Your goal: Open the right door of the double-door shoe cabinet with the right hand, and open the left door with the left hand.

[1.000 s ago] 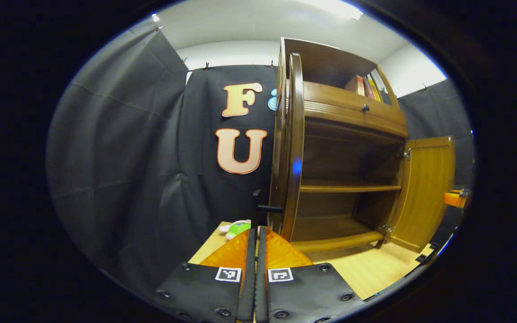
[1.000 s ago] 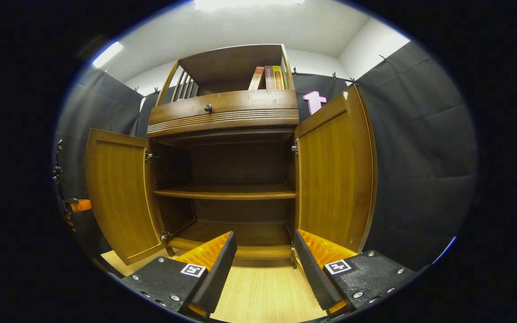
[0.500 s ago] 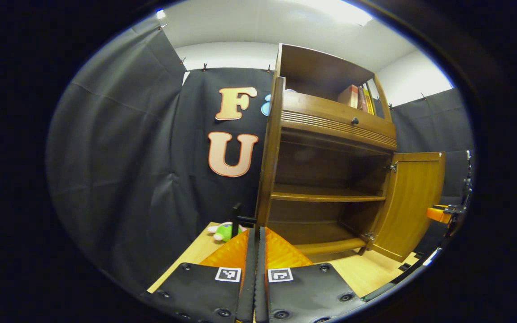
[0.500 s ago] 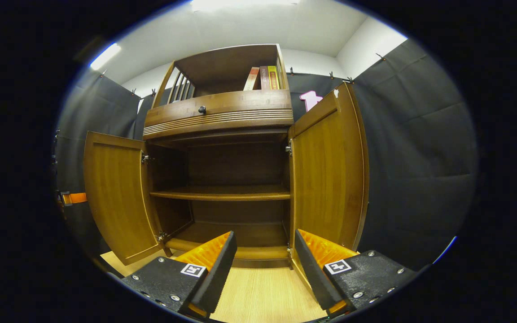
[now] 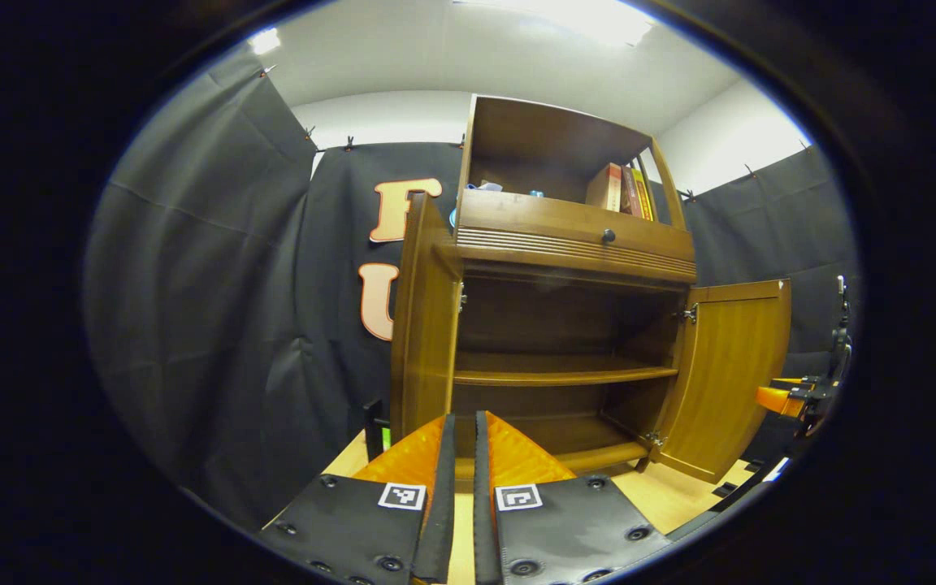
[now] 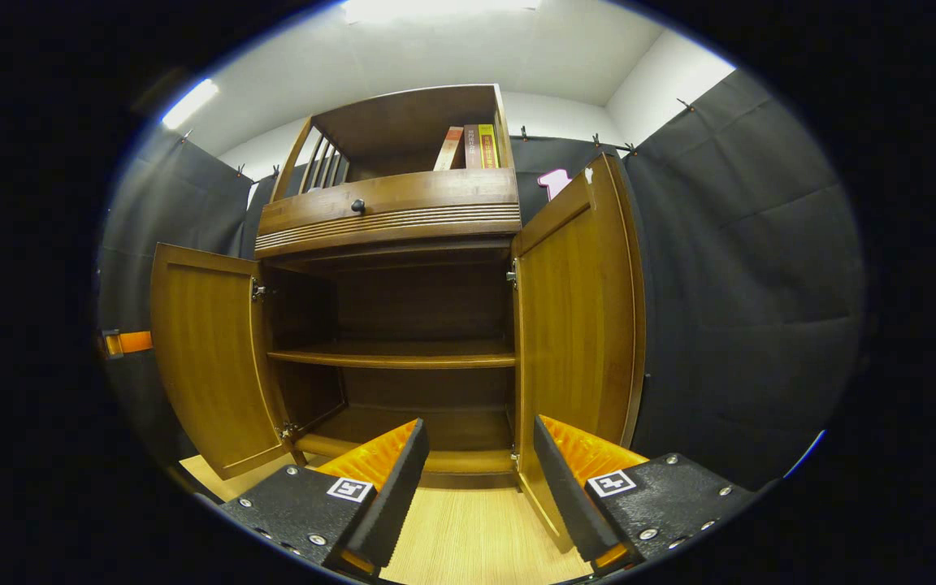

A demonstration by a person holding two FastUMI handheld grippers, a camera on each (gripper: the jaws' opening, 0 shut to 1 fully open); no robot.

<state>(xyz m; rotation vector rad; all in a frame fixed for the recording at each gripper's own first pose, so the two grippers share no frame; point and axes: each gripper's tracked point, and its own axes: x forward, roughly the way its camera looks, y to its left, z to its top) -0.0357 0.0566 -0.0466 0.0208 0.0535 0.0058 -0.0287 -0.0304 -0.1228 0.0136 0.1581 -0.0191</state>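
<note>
Left door point(image 5: 423, 325) wider open than before

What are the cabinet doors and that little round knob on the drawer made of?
The left door and right door look like wood with a shiny amber varnish: grain lines show, though it could be veneer. The drawer knob is small, dark and round; metal or painted wood, I cannot tell.

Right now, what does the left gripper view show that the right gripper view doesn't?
Left gripper view: the left door nearly edge-on, its dark handle poking out beside it, small items on the top shelf, and the left gripper, fingers barely apart.

Right gripper view: that door's broad inner face, the slatted side up top, and the right gripper, wide open.

Both: the cabinet with both doors open, its bare shelf, knob and books.
</note>
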